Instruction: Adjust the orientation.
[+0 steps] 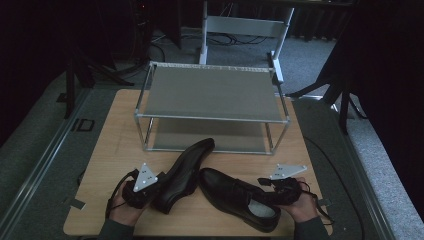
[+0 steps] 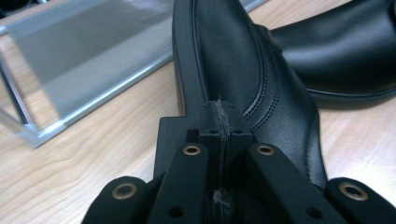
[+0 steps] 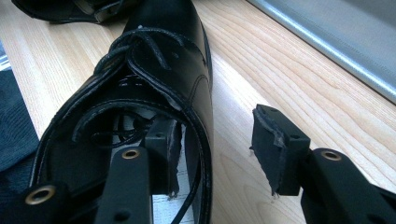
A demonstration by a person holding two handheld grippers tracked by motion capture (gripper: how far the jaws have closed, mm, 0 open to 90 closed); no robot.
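Nearest the camera, the right tool [image 3: 219,154] straddles the collar of the right-hand shoe [image 1: 240,197], jaws apart, while the left tool [image 2: 223,126], jaws together, meets the heel of the tilted shoe [image 1: 182,175] whose toe points at the rack [image 1: 212,92] across the bench [image 1: 120,145].

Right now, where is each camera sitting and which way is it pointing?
High view: above the person's side, facing forward and down on the table, shoe rack, both hands.
Left gripper view: on the left claw, looking along shut jaws at the left shoe.
Right gripper view: on the right claw, jaws straddling the right shoe wall.
Both gripper views share both shoes.
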